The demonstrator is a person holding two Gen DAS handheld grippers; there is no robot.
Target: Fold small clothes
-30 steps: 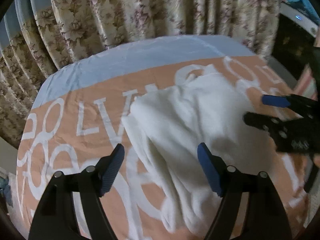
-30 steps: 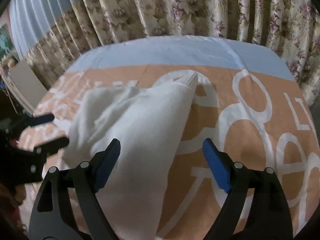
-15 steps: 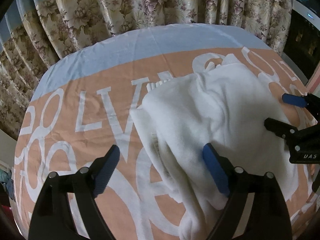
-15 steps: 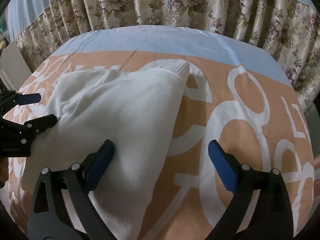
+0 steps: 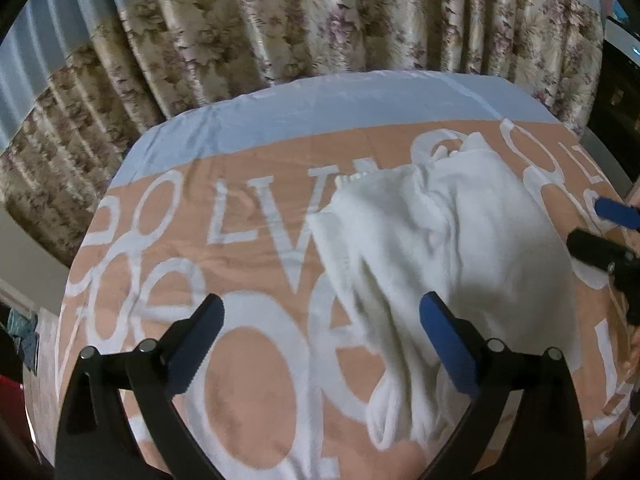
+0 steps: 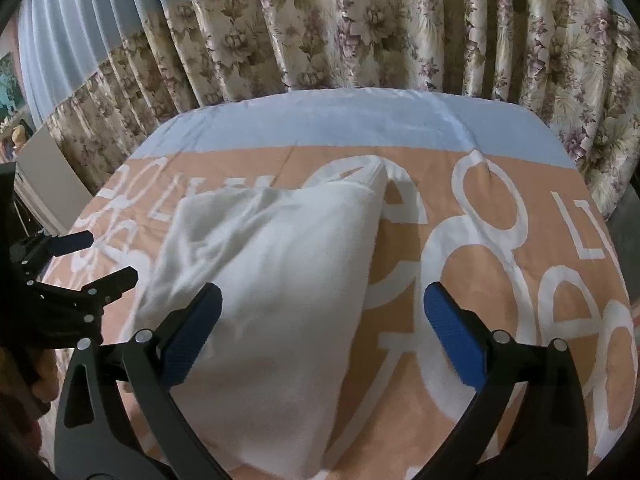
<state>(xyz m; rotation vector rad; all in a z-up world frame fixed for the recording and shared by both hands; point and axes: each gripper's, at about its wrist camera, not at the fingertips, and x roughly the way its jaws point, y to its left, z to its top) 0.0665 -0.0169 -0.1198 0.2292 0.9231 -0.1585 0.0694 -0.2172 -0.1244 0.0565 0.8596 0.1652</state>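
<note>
A white fleecy garment (image 5: 448, 252) lies folded and rumpled on the peach bedspread with white lettering (image 5: 248, 272). In the right wrist view the garment (image 6: 280, 280) has a smooth folded top and a straight right edge. My left gripper (image 5: 320, 344) is open and empty, above the spread at the garment's left edge. My right gripper (image 6: 320, 332) is open and empty, above the garment's near right part. The right gripper also shows at the right edge of the left wrist view (image 5: 600, 228), and the left gripper at the left of the right wrist view (image 6: 92, 256).
The bed's far strip is pale blue (image 6: 340, 120). Floral curtains (image 6: 360, 28) hang close behind the bed. A dark appliance (image 5: 620, 92) stands at the far right. The bed's left edge drops off near a pale wall (image 5: 28, 264).
Both grippers have drawn back and up from the garment, so more curtain shows. The garment lies still, and both grippers stay open.
</note>
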